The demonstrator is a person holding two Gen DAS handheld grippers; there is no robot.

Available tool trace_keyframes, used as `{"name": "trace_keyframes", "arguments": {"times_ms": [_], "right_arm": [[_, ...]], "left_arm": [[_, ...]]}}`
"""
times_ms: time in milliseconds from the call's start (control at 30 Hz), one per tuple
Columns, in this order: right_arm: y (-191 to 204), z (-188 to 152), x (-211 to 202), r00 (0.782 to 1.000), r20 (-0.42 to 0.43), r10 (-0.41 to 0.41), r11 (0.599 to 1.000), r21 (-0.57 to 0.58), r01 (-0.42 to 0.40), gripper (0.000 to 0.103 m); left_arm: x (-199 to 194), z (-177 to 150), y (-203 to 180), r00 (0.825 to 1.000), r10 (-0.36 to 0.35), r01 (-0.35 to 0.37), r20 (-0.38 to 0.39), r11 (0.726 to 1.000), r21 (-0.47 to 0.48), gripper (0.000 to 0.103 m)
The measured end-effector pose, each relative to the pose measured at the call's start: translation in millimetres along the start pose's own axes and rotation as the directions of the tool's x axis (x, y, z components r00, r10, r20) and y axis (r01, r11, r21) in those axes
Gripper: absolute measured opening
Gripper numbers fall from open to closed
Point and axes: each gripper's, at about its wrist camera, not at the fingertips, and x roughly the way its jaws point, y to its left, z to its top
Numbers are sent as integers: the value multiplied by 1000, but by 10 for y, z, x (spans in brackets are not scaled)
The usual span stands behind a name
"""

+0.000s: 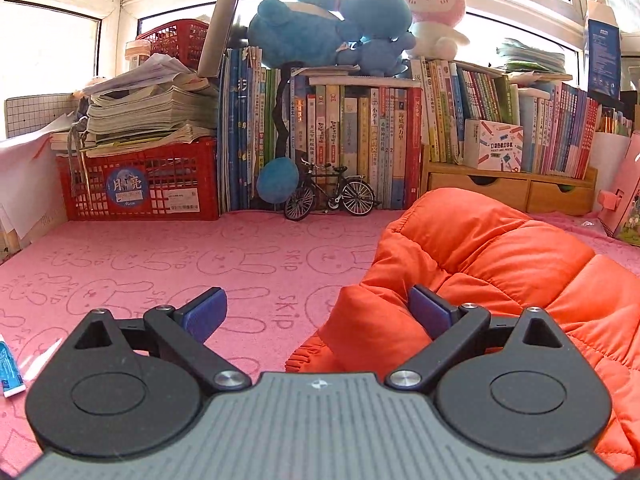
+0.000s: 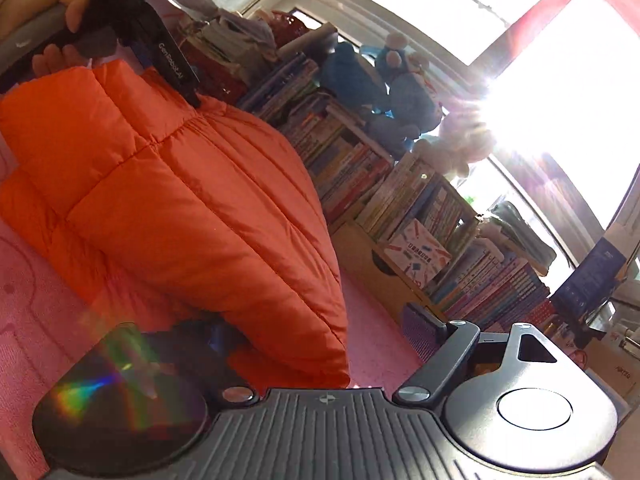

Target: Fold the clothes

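An orange puffer jacket [image 1: 500, 264] lies on the pink rabbit-print cloth [image 1: 200, 268], bunched at the right in the left wrist view. My left gripper [image 1: 318, 312] is open; its right finger [image 1: 430, 312] rests against a fold of the jacket near the elastic cuff [image 1: 312, 356], its left finger [image 1: 206, 312] is over bare cloth. In the right wrist view the jacket [image 2: 192, 200] fills the left half. My right gripper [image 2: 316, 336] is open with the jacket's near edge between its jaws; the left finger is hidden under fabric and glare. The left gripper body [image 2: 160, 52] and a hand show at the jacket's far end.
Along the back stand a red crate [image 1: 140, 184] with stacked papers, rows of books [image 1: 360, 148], a toy bicycle [image 1: 330, 194], wooden drawers [image 1: 508, 188] and plush toys [image 1: 360, 20]. A pink box [image 1: 624, 200] stands at the right. A small blue packet [image 1: 10, 368] lies at the left.
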Motion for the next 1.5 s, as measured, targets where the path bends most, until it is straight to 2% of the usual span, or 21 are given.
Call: {"name": "trace_keyframes", "arguments": {"times_ms": [67,167,200,233,367,467,500,567,600,667,767,800,933,1033,1100,1133,1200,1300,1400,1433,1500], "right_arm": [[-119,-31,147,998,-60,12,996,86,-7,50],[-370,-61,223,992,-104,73,962,270,-42,39],[-451,-72,238,987,-108,121,933,353,-76,23],[-547,-115,243,977,-103,184,881,458,-118,15],[-816,-304,342,945,-60,323,657,733,-178,10],[-943,-442,264,881,57,469,371,893,-255,9],[-950,-458,220,858,109,502,300,909,-291,9],[-955,-495,146,822,190,537,189,923,-337,9],[-946,-522,120,824,189,534,173,929,-326,9],[-933,-617,125,852,119,509,205,945,-254,9],[-898,-792,214,851,91,517,137,973,-187,9],[-880,-810,225,852,90,515,131,974,-183,9],[-788,-791,226,864,88,495,150,971,-185,9],[-762,-826,232,869,91,486,125,977,-172,10],[-755,-840,219,874,91,477,123,978,-168,10],[-753,-839,208,878,88,470,129,977,-167,11],[-768,-819,172,889,70,452,179,969,-168,12],[-797,-778,110,903,42,428,261,950,-168,27],[-847,-566,-100,901,3,434,477,848,-233,35],[-889,-497,-188,904,20,428,515,816,-262,40],[-1034,-370,-320,910,97,404,522,792,-316,51]], "left_arm": [[6,-15,-2,1000,-2,2,-9,1000,3,100],[41,-46,-19,1000,5,-5,-21,1000,13,100],[46,-54,-18,1000,8,-7,-23,1000,10,100],[46,-54,-11,1000,6,-6,-25,1000,5,100],[40,10,42,1000,30,-30,-5,999,15,100],[35,75,132,994,105,-106,19,994,37,99],[38,91,178,992,127,-128,21,991,41,99],[44,86,279,993,115,-115,-2,993,18,100],[34,80,320,994,105,-105,-14,994,1,99],[-64,109,370,993,120,-120,-6,992,-29,98],[-329,229,381,990,126,-121,58,990,-78,96],[-429,276,374,989,123,-115,86,989,-93,96],[-811,390,-6,975,-41,43,219,999,-4,96],[-877,303,-330,960,-190,178,205,981,74,97],[-781,141,-589,964,-209,183,164,970,158,97],[-696,46,-688,975,-168,137,146,970,202,97],[-491,-167,-799,990,-63,27,123,962,272,98],[-405,-307,-732,993,-36,10,113,975,224,99],[-481,-324,-747,993,-27,0,115,974,227,99],[-489,-336,-747,993,-27,0,118,975,222,99],[-490,-356,-729,993,-35,12,113,980,197,99]]}}
